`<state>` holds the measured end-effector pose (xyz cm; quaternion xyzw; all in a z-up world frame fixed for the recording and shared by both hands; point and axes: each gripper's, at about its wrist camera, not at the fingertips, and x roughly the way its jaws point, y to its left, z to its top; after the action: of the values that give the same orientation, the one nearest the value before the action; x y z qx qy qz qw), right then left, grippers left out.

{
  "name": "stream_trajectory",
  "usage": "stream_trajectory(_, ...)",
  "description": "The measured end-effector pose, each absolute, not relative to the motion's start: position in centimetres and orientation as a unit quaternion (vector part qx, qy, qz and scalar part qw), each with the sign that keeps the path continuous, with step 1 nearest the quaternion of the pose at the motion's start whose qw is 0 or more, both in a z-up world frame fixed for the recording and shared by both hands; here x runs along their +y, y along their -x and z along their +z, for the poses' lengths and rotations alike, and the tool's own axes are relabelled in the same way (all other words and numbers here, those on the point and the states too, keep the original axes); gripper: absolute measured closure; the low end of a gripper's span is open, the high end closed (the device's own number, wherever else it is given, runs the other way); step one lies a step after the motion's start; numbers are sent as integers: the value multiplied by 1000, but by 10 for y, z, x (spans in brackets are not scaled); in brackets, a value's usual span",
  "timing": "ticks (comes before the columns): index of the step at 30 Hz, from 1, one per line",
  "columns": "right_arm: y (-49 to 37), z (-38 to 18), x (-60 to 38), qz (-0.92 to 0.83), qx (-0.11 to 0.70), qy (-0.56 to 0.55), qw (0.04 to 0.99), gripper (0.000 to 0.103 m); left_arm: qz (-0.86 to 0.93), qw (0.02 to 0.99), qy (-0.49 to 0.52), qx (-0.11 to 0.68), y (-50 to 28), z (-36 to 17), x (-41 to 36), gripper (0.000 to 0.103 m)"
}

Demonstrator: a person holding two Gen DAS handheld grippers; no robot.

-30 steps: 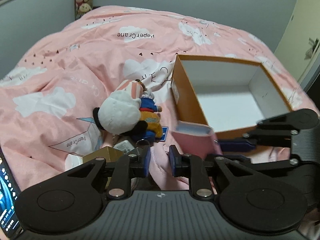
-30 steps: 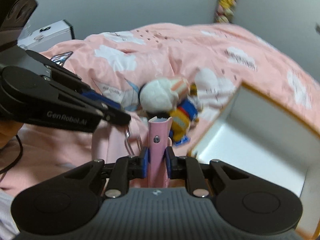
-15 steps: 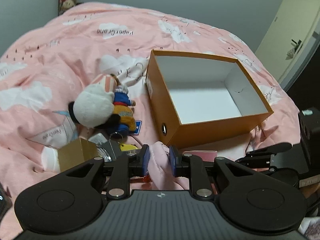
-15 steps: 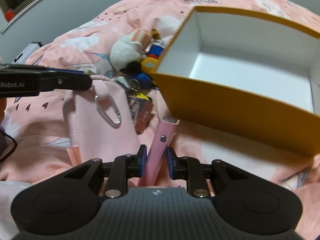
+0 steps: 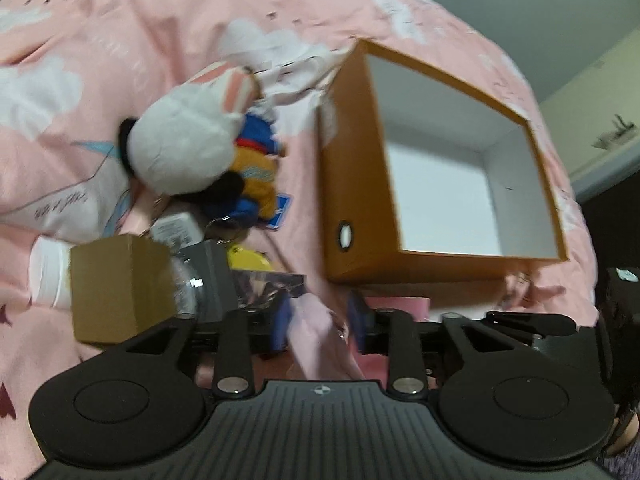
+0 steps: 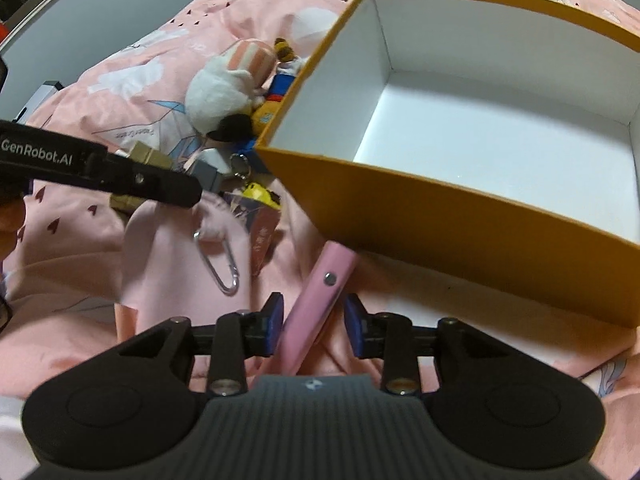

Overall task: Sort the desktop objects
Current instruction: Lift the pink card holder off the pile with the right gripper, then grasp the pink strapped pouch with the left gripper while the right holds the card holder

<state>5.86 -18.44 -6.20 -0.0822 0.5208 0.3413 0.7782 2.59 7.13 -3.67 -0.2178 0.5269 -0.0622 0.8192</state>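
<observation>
- The right gripper [image 6: 313,324] stands open, its blue pads apart on either side of the pink case [image 6: 316,308], not gripping it.
- The pink case lies on the pink bedspread [image 6: 72,248], its far end at the near wall of the orange box [image 6: 460,220].
- The left gripper [image 5: 320,320] is also parted, a fold of pink pouch [image 5: 320,336] between its pads.
- The plush toy [image 5: 184,148] lies left of the box.

Left view motion-blurred — orange box [image 6: 460,216] cut off at right edge.
</observation>
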Motion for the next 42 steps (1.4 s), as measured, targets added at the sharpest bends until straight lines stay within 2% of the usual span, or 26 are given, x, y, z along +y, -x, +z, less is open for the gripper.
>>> stream_trajectory(1, -60, -63, -184, 341, 523, 78, 777, 66, -54, 817, 217, 532, -25, -38, 72, 49)
stream_trajectory(8, -49, -67, -188, 354, 540, 59, 761, 61, -19, 812, 223, 539, -11, -40, 81, 43)
stream_trajectory(12, -47, -69, -191, 355, 548, 49, 756, 60, -19, 795, 237, 559, -15, -51, 83, 43)
stream_trajectory(17, -69, -58, -193, 335, 528, 39, 779, 55, -13, 791, 232, 566, -26, -52, 85, 43)
stream_trajectory(19, -78, -56, -193, 328, 526, 32, 784, 56, -18, 789, 230, 569, -29, -54, 84, 55)
stream_trajectory(21, -87, -59, -191, 327, 533, 26, 780, 59, -20, 790, 229, 569, -29, -55, 83, 59)
stream_trajectory(22, -89, -62, -191, 326, 539, 22, 777, 73, -21, 792, 227, 567, -28, -54, 83, 60)
stream_trajectory(26, -83, -62, -191, 326, 539, 12, 776, 77, -34, 813, 226, 536, -19, -41, 81, 68)
stream_trajectory(30, -66, -33, -196, 350, 501, -1, 792, 83, -46, 865, 173, 468, -3, -8, 65, 76)
stream_trajectory(35, -38, -1, -187, 378, 421, 50, 823, 84, -45, 925, 53, 372, 17, 18, 29, 79)
stream_trajectory(38, -26, -3, -182, 380, 404, 87, 828, 84, -54, 920, 28, 386, 19, 10, 17, 79)
stream_trajectory(42, -18, -27, -182, 370, 435, 123, 811, 84, -76, 912, -23, 402, 33, -8, 2, 79)
